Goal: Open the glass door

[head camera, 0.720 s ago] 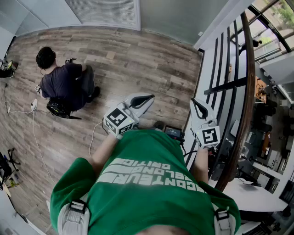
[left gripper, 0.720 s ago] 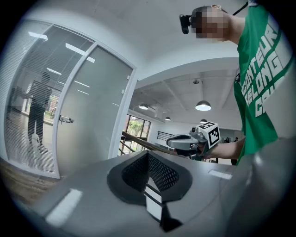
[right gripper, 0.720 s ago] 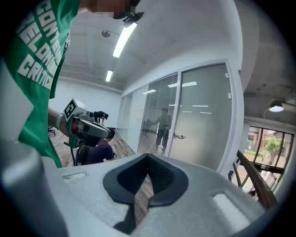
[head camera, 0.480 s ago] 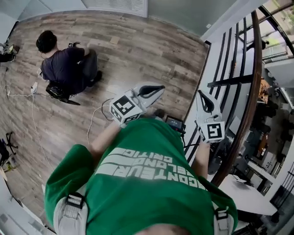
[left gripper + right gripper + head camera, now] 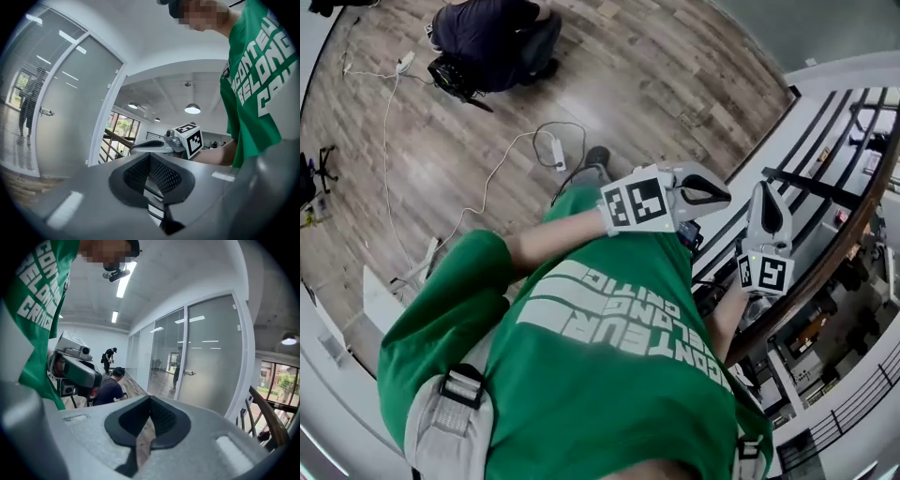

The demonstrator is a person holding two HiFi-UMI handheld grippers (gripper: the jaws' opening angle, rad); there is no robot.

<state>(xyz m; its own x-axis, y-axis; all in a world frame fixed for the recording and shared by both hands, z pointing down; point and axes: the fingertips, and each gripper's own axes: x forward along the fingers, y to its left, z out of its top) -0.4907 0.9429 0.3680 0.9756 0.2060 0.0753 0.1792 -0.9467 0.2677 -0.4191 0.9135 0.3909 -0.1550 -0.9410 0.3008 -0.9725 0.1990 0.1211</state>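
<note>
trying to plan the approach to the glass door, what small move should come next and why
Probably step closer to the glass door and aim the right gripper at its handle. The door looks shut and stands well off. The right gripper is shut and empty, and in the right gripper view the handle sits up and right of its tips. It would need to open before gripping.

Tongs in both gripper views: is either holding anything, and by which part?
Nothing is held. The left tongs and right tongs are both shut with nothing between them; the door handle stands well ahead, untouched.
</note>
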